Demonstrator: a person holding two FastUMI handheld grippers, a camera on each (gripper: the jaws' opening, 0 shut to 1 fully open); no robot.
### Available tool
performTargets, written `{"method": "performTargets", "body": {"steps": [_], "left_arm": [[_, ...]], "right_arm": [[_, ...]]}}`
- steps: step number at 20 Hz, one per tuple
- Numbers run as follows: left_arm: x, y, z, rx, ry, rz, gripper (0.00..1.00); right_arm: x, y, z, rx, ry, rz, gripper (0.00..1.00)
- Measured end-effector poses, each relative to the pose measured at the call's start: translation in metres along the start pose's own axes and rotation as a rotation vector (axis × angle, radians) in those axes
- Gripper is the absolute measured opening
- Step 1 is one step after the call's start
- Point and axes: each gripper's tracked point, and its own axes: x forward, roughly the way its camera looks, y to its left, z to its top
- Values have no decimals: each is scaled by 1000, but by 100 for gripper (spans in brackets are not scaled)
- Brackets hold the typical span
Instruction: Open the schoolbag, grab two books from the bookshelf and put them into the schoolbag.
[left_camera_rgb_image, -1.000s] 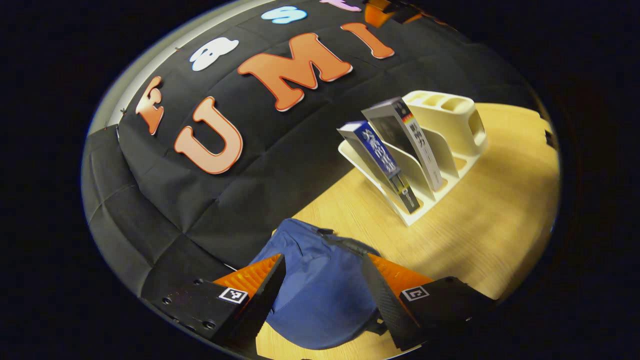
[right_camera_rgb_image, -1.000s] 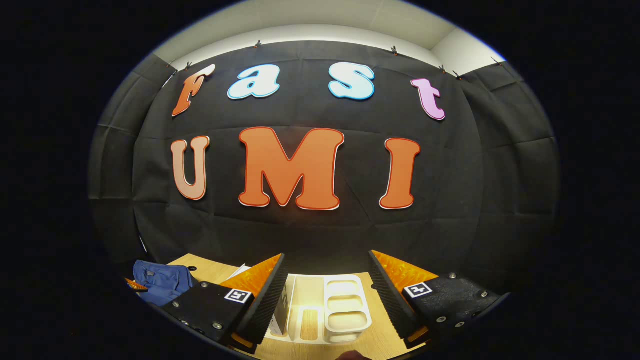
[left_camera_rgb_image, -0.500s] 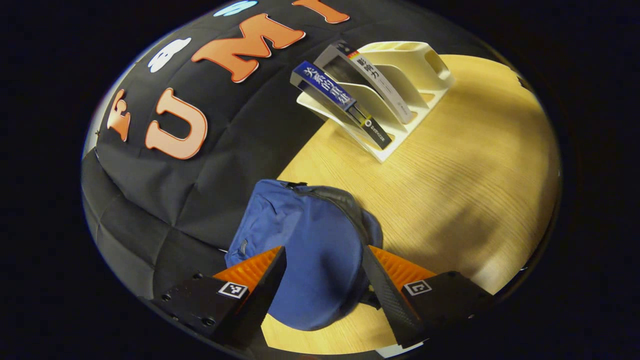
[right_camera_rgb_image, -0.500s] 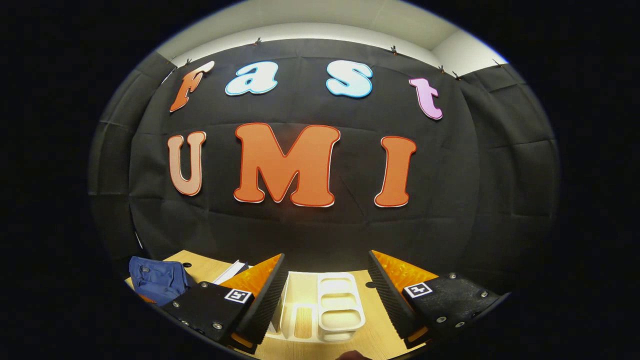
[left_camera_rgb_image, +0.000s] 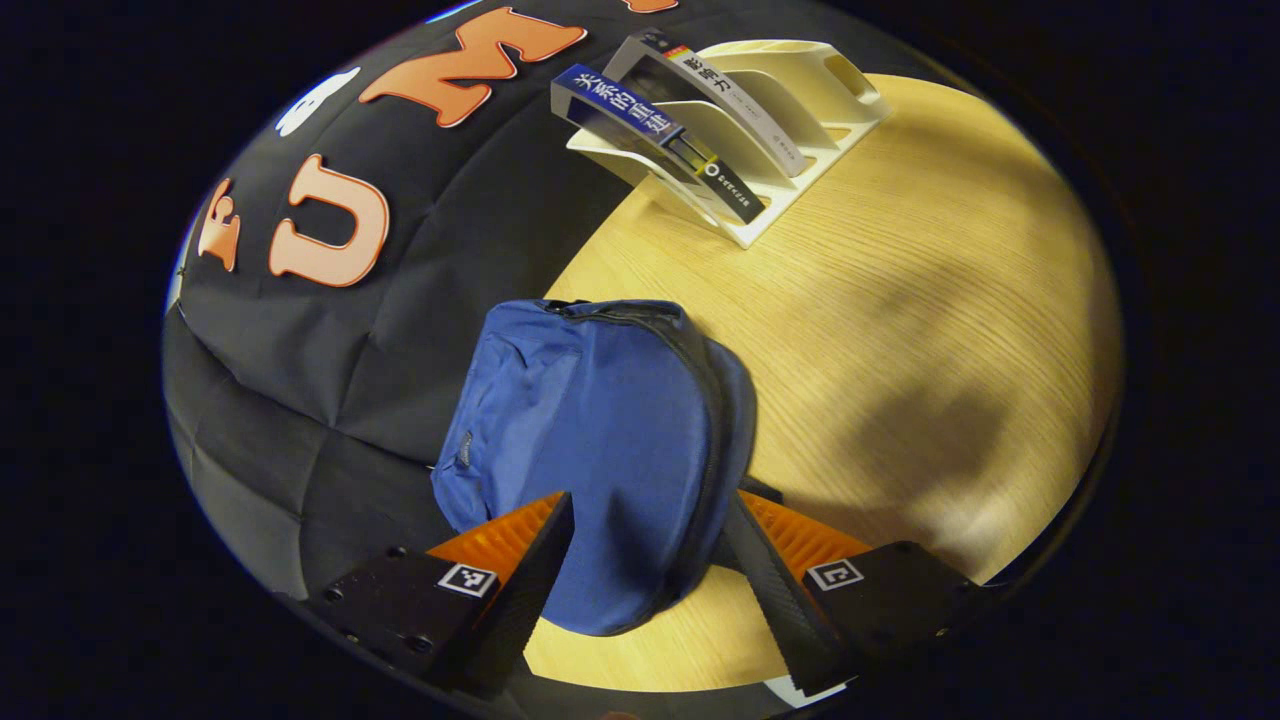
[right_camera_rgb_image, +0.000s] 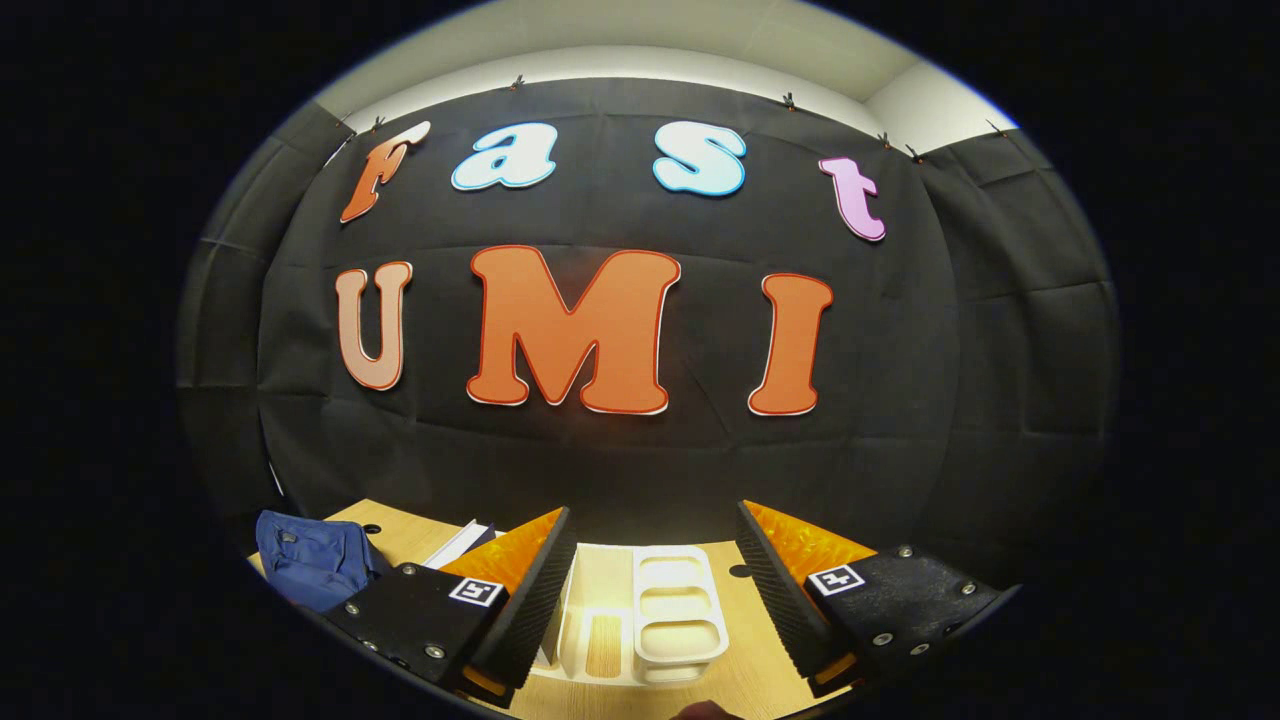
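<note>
Left gripper (left_camera_rgb_image: 645, 525) is held spread above the zipped blue schoolbag (left_camera_rgb_image: 600, 430) lying on the table (left_camera_rgb_image: 900, 330). Right gripper (right_camera_rgb_image: 655, 545) is spread, empty. Two books (left_camera_rgb_image: 690, 130) are slotted in the bookshelf (left_camera_rgb_image: 800, 120); titles partly cut off.

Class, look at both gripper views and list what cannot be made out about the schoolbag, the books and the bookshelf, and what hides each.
- Schoolbag, left gripper view: its near edge is hidden behind the left hand-held gripper; the zip slider is too small to find.
- Books, right gripper view: mostly hidden behind a finger of the right hand-held gripper.
- Bookshelf, right gripper view: both sides are covered by the fingers.
</note>
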Motion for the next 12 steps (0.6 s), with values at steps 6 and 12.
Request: {"method": "performTargets", "body": {"steps": [6, 12], "left_arm": [[11, -1, -5, -13, 27, -3, 95], [11, 11, 8, -7, 15, 25, 48]], "right_arm": [[-3, 1, 0, -3, -4, 0, 94], [-4, -1, 0, -8, -5, 0, 94]]}}
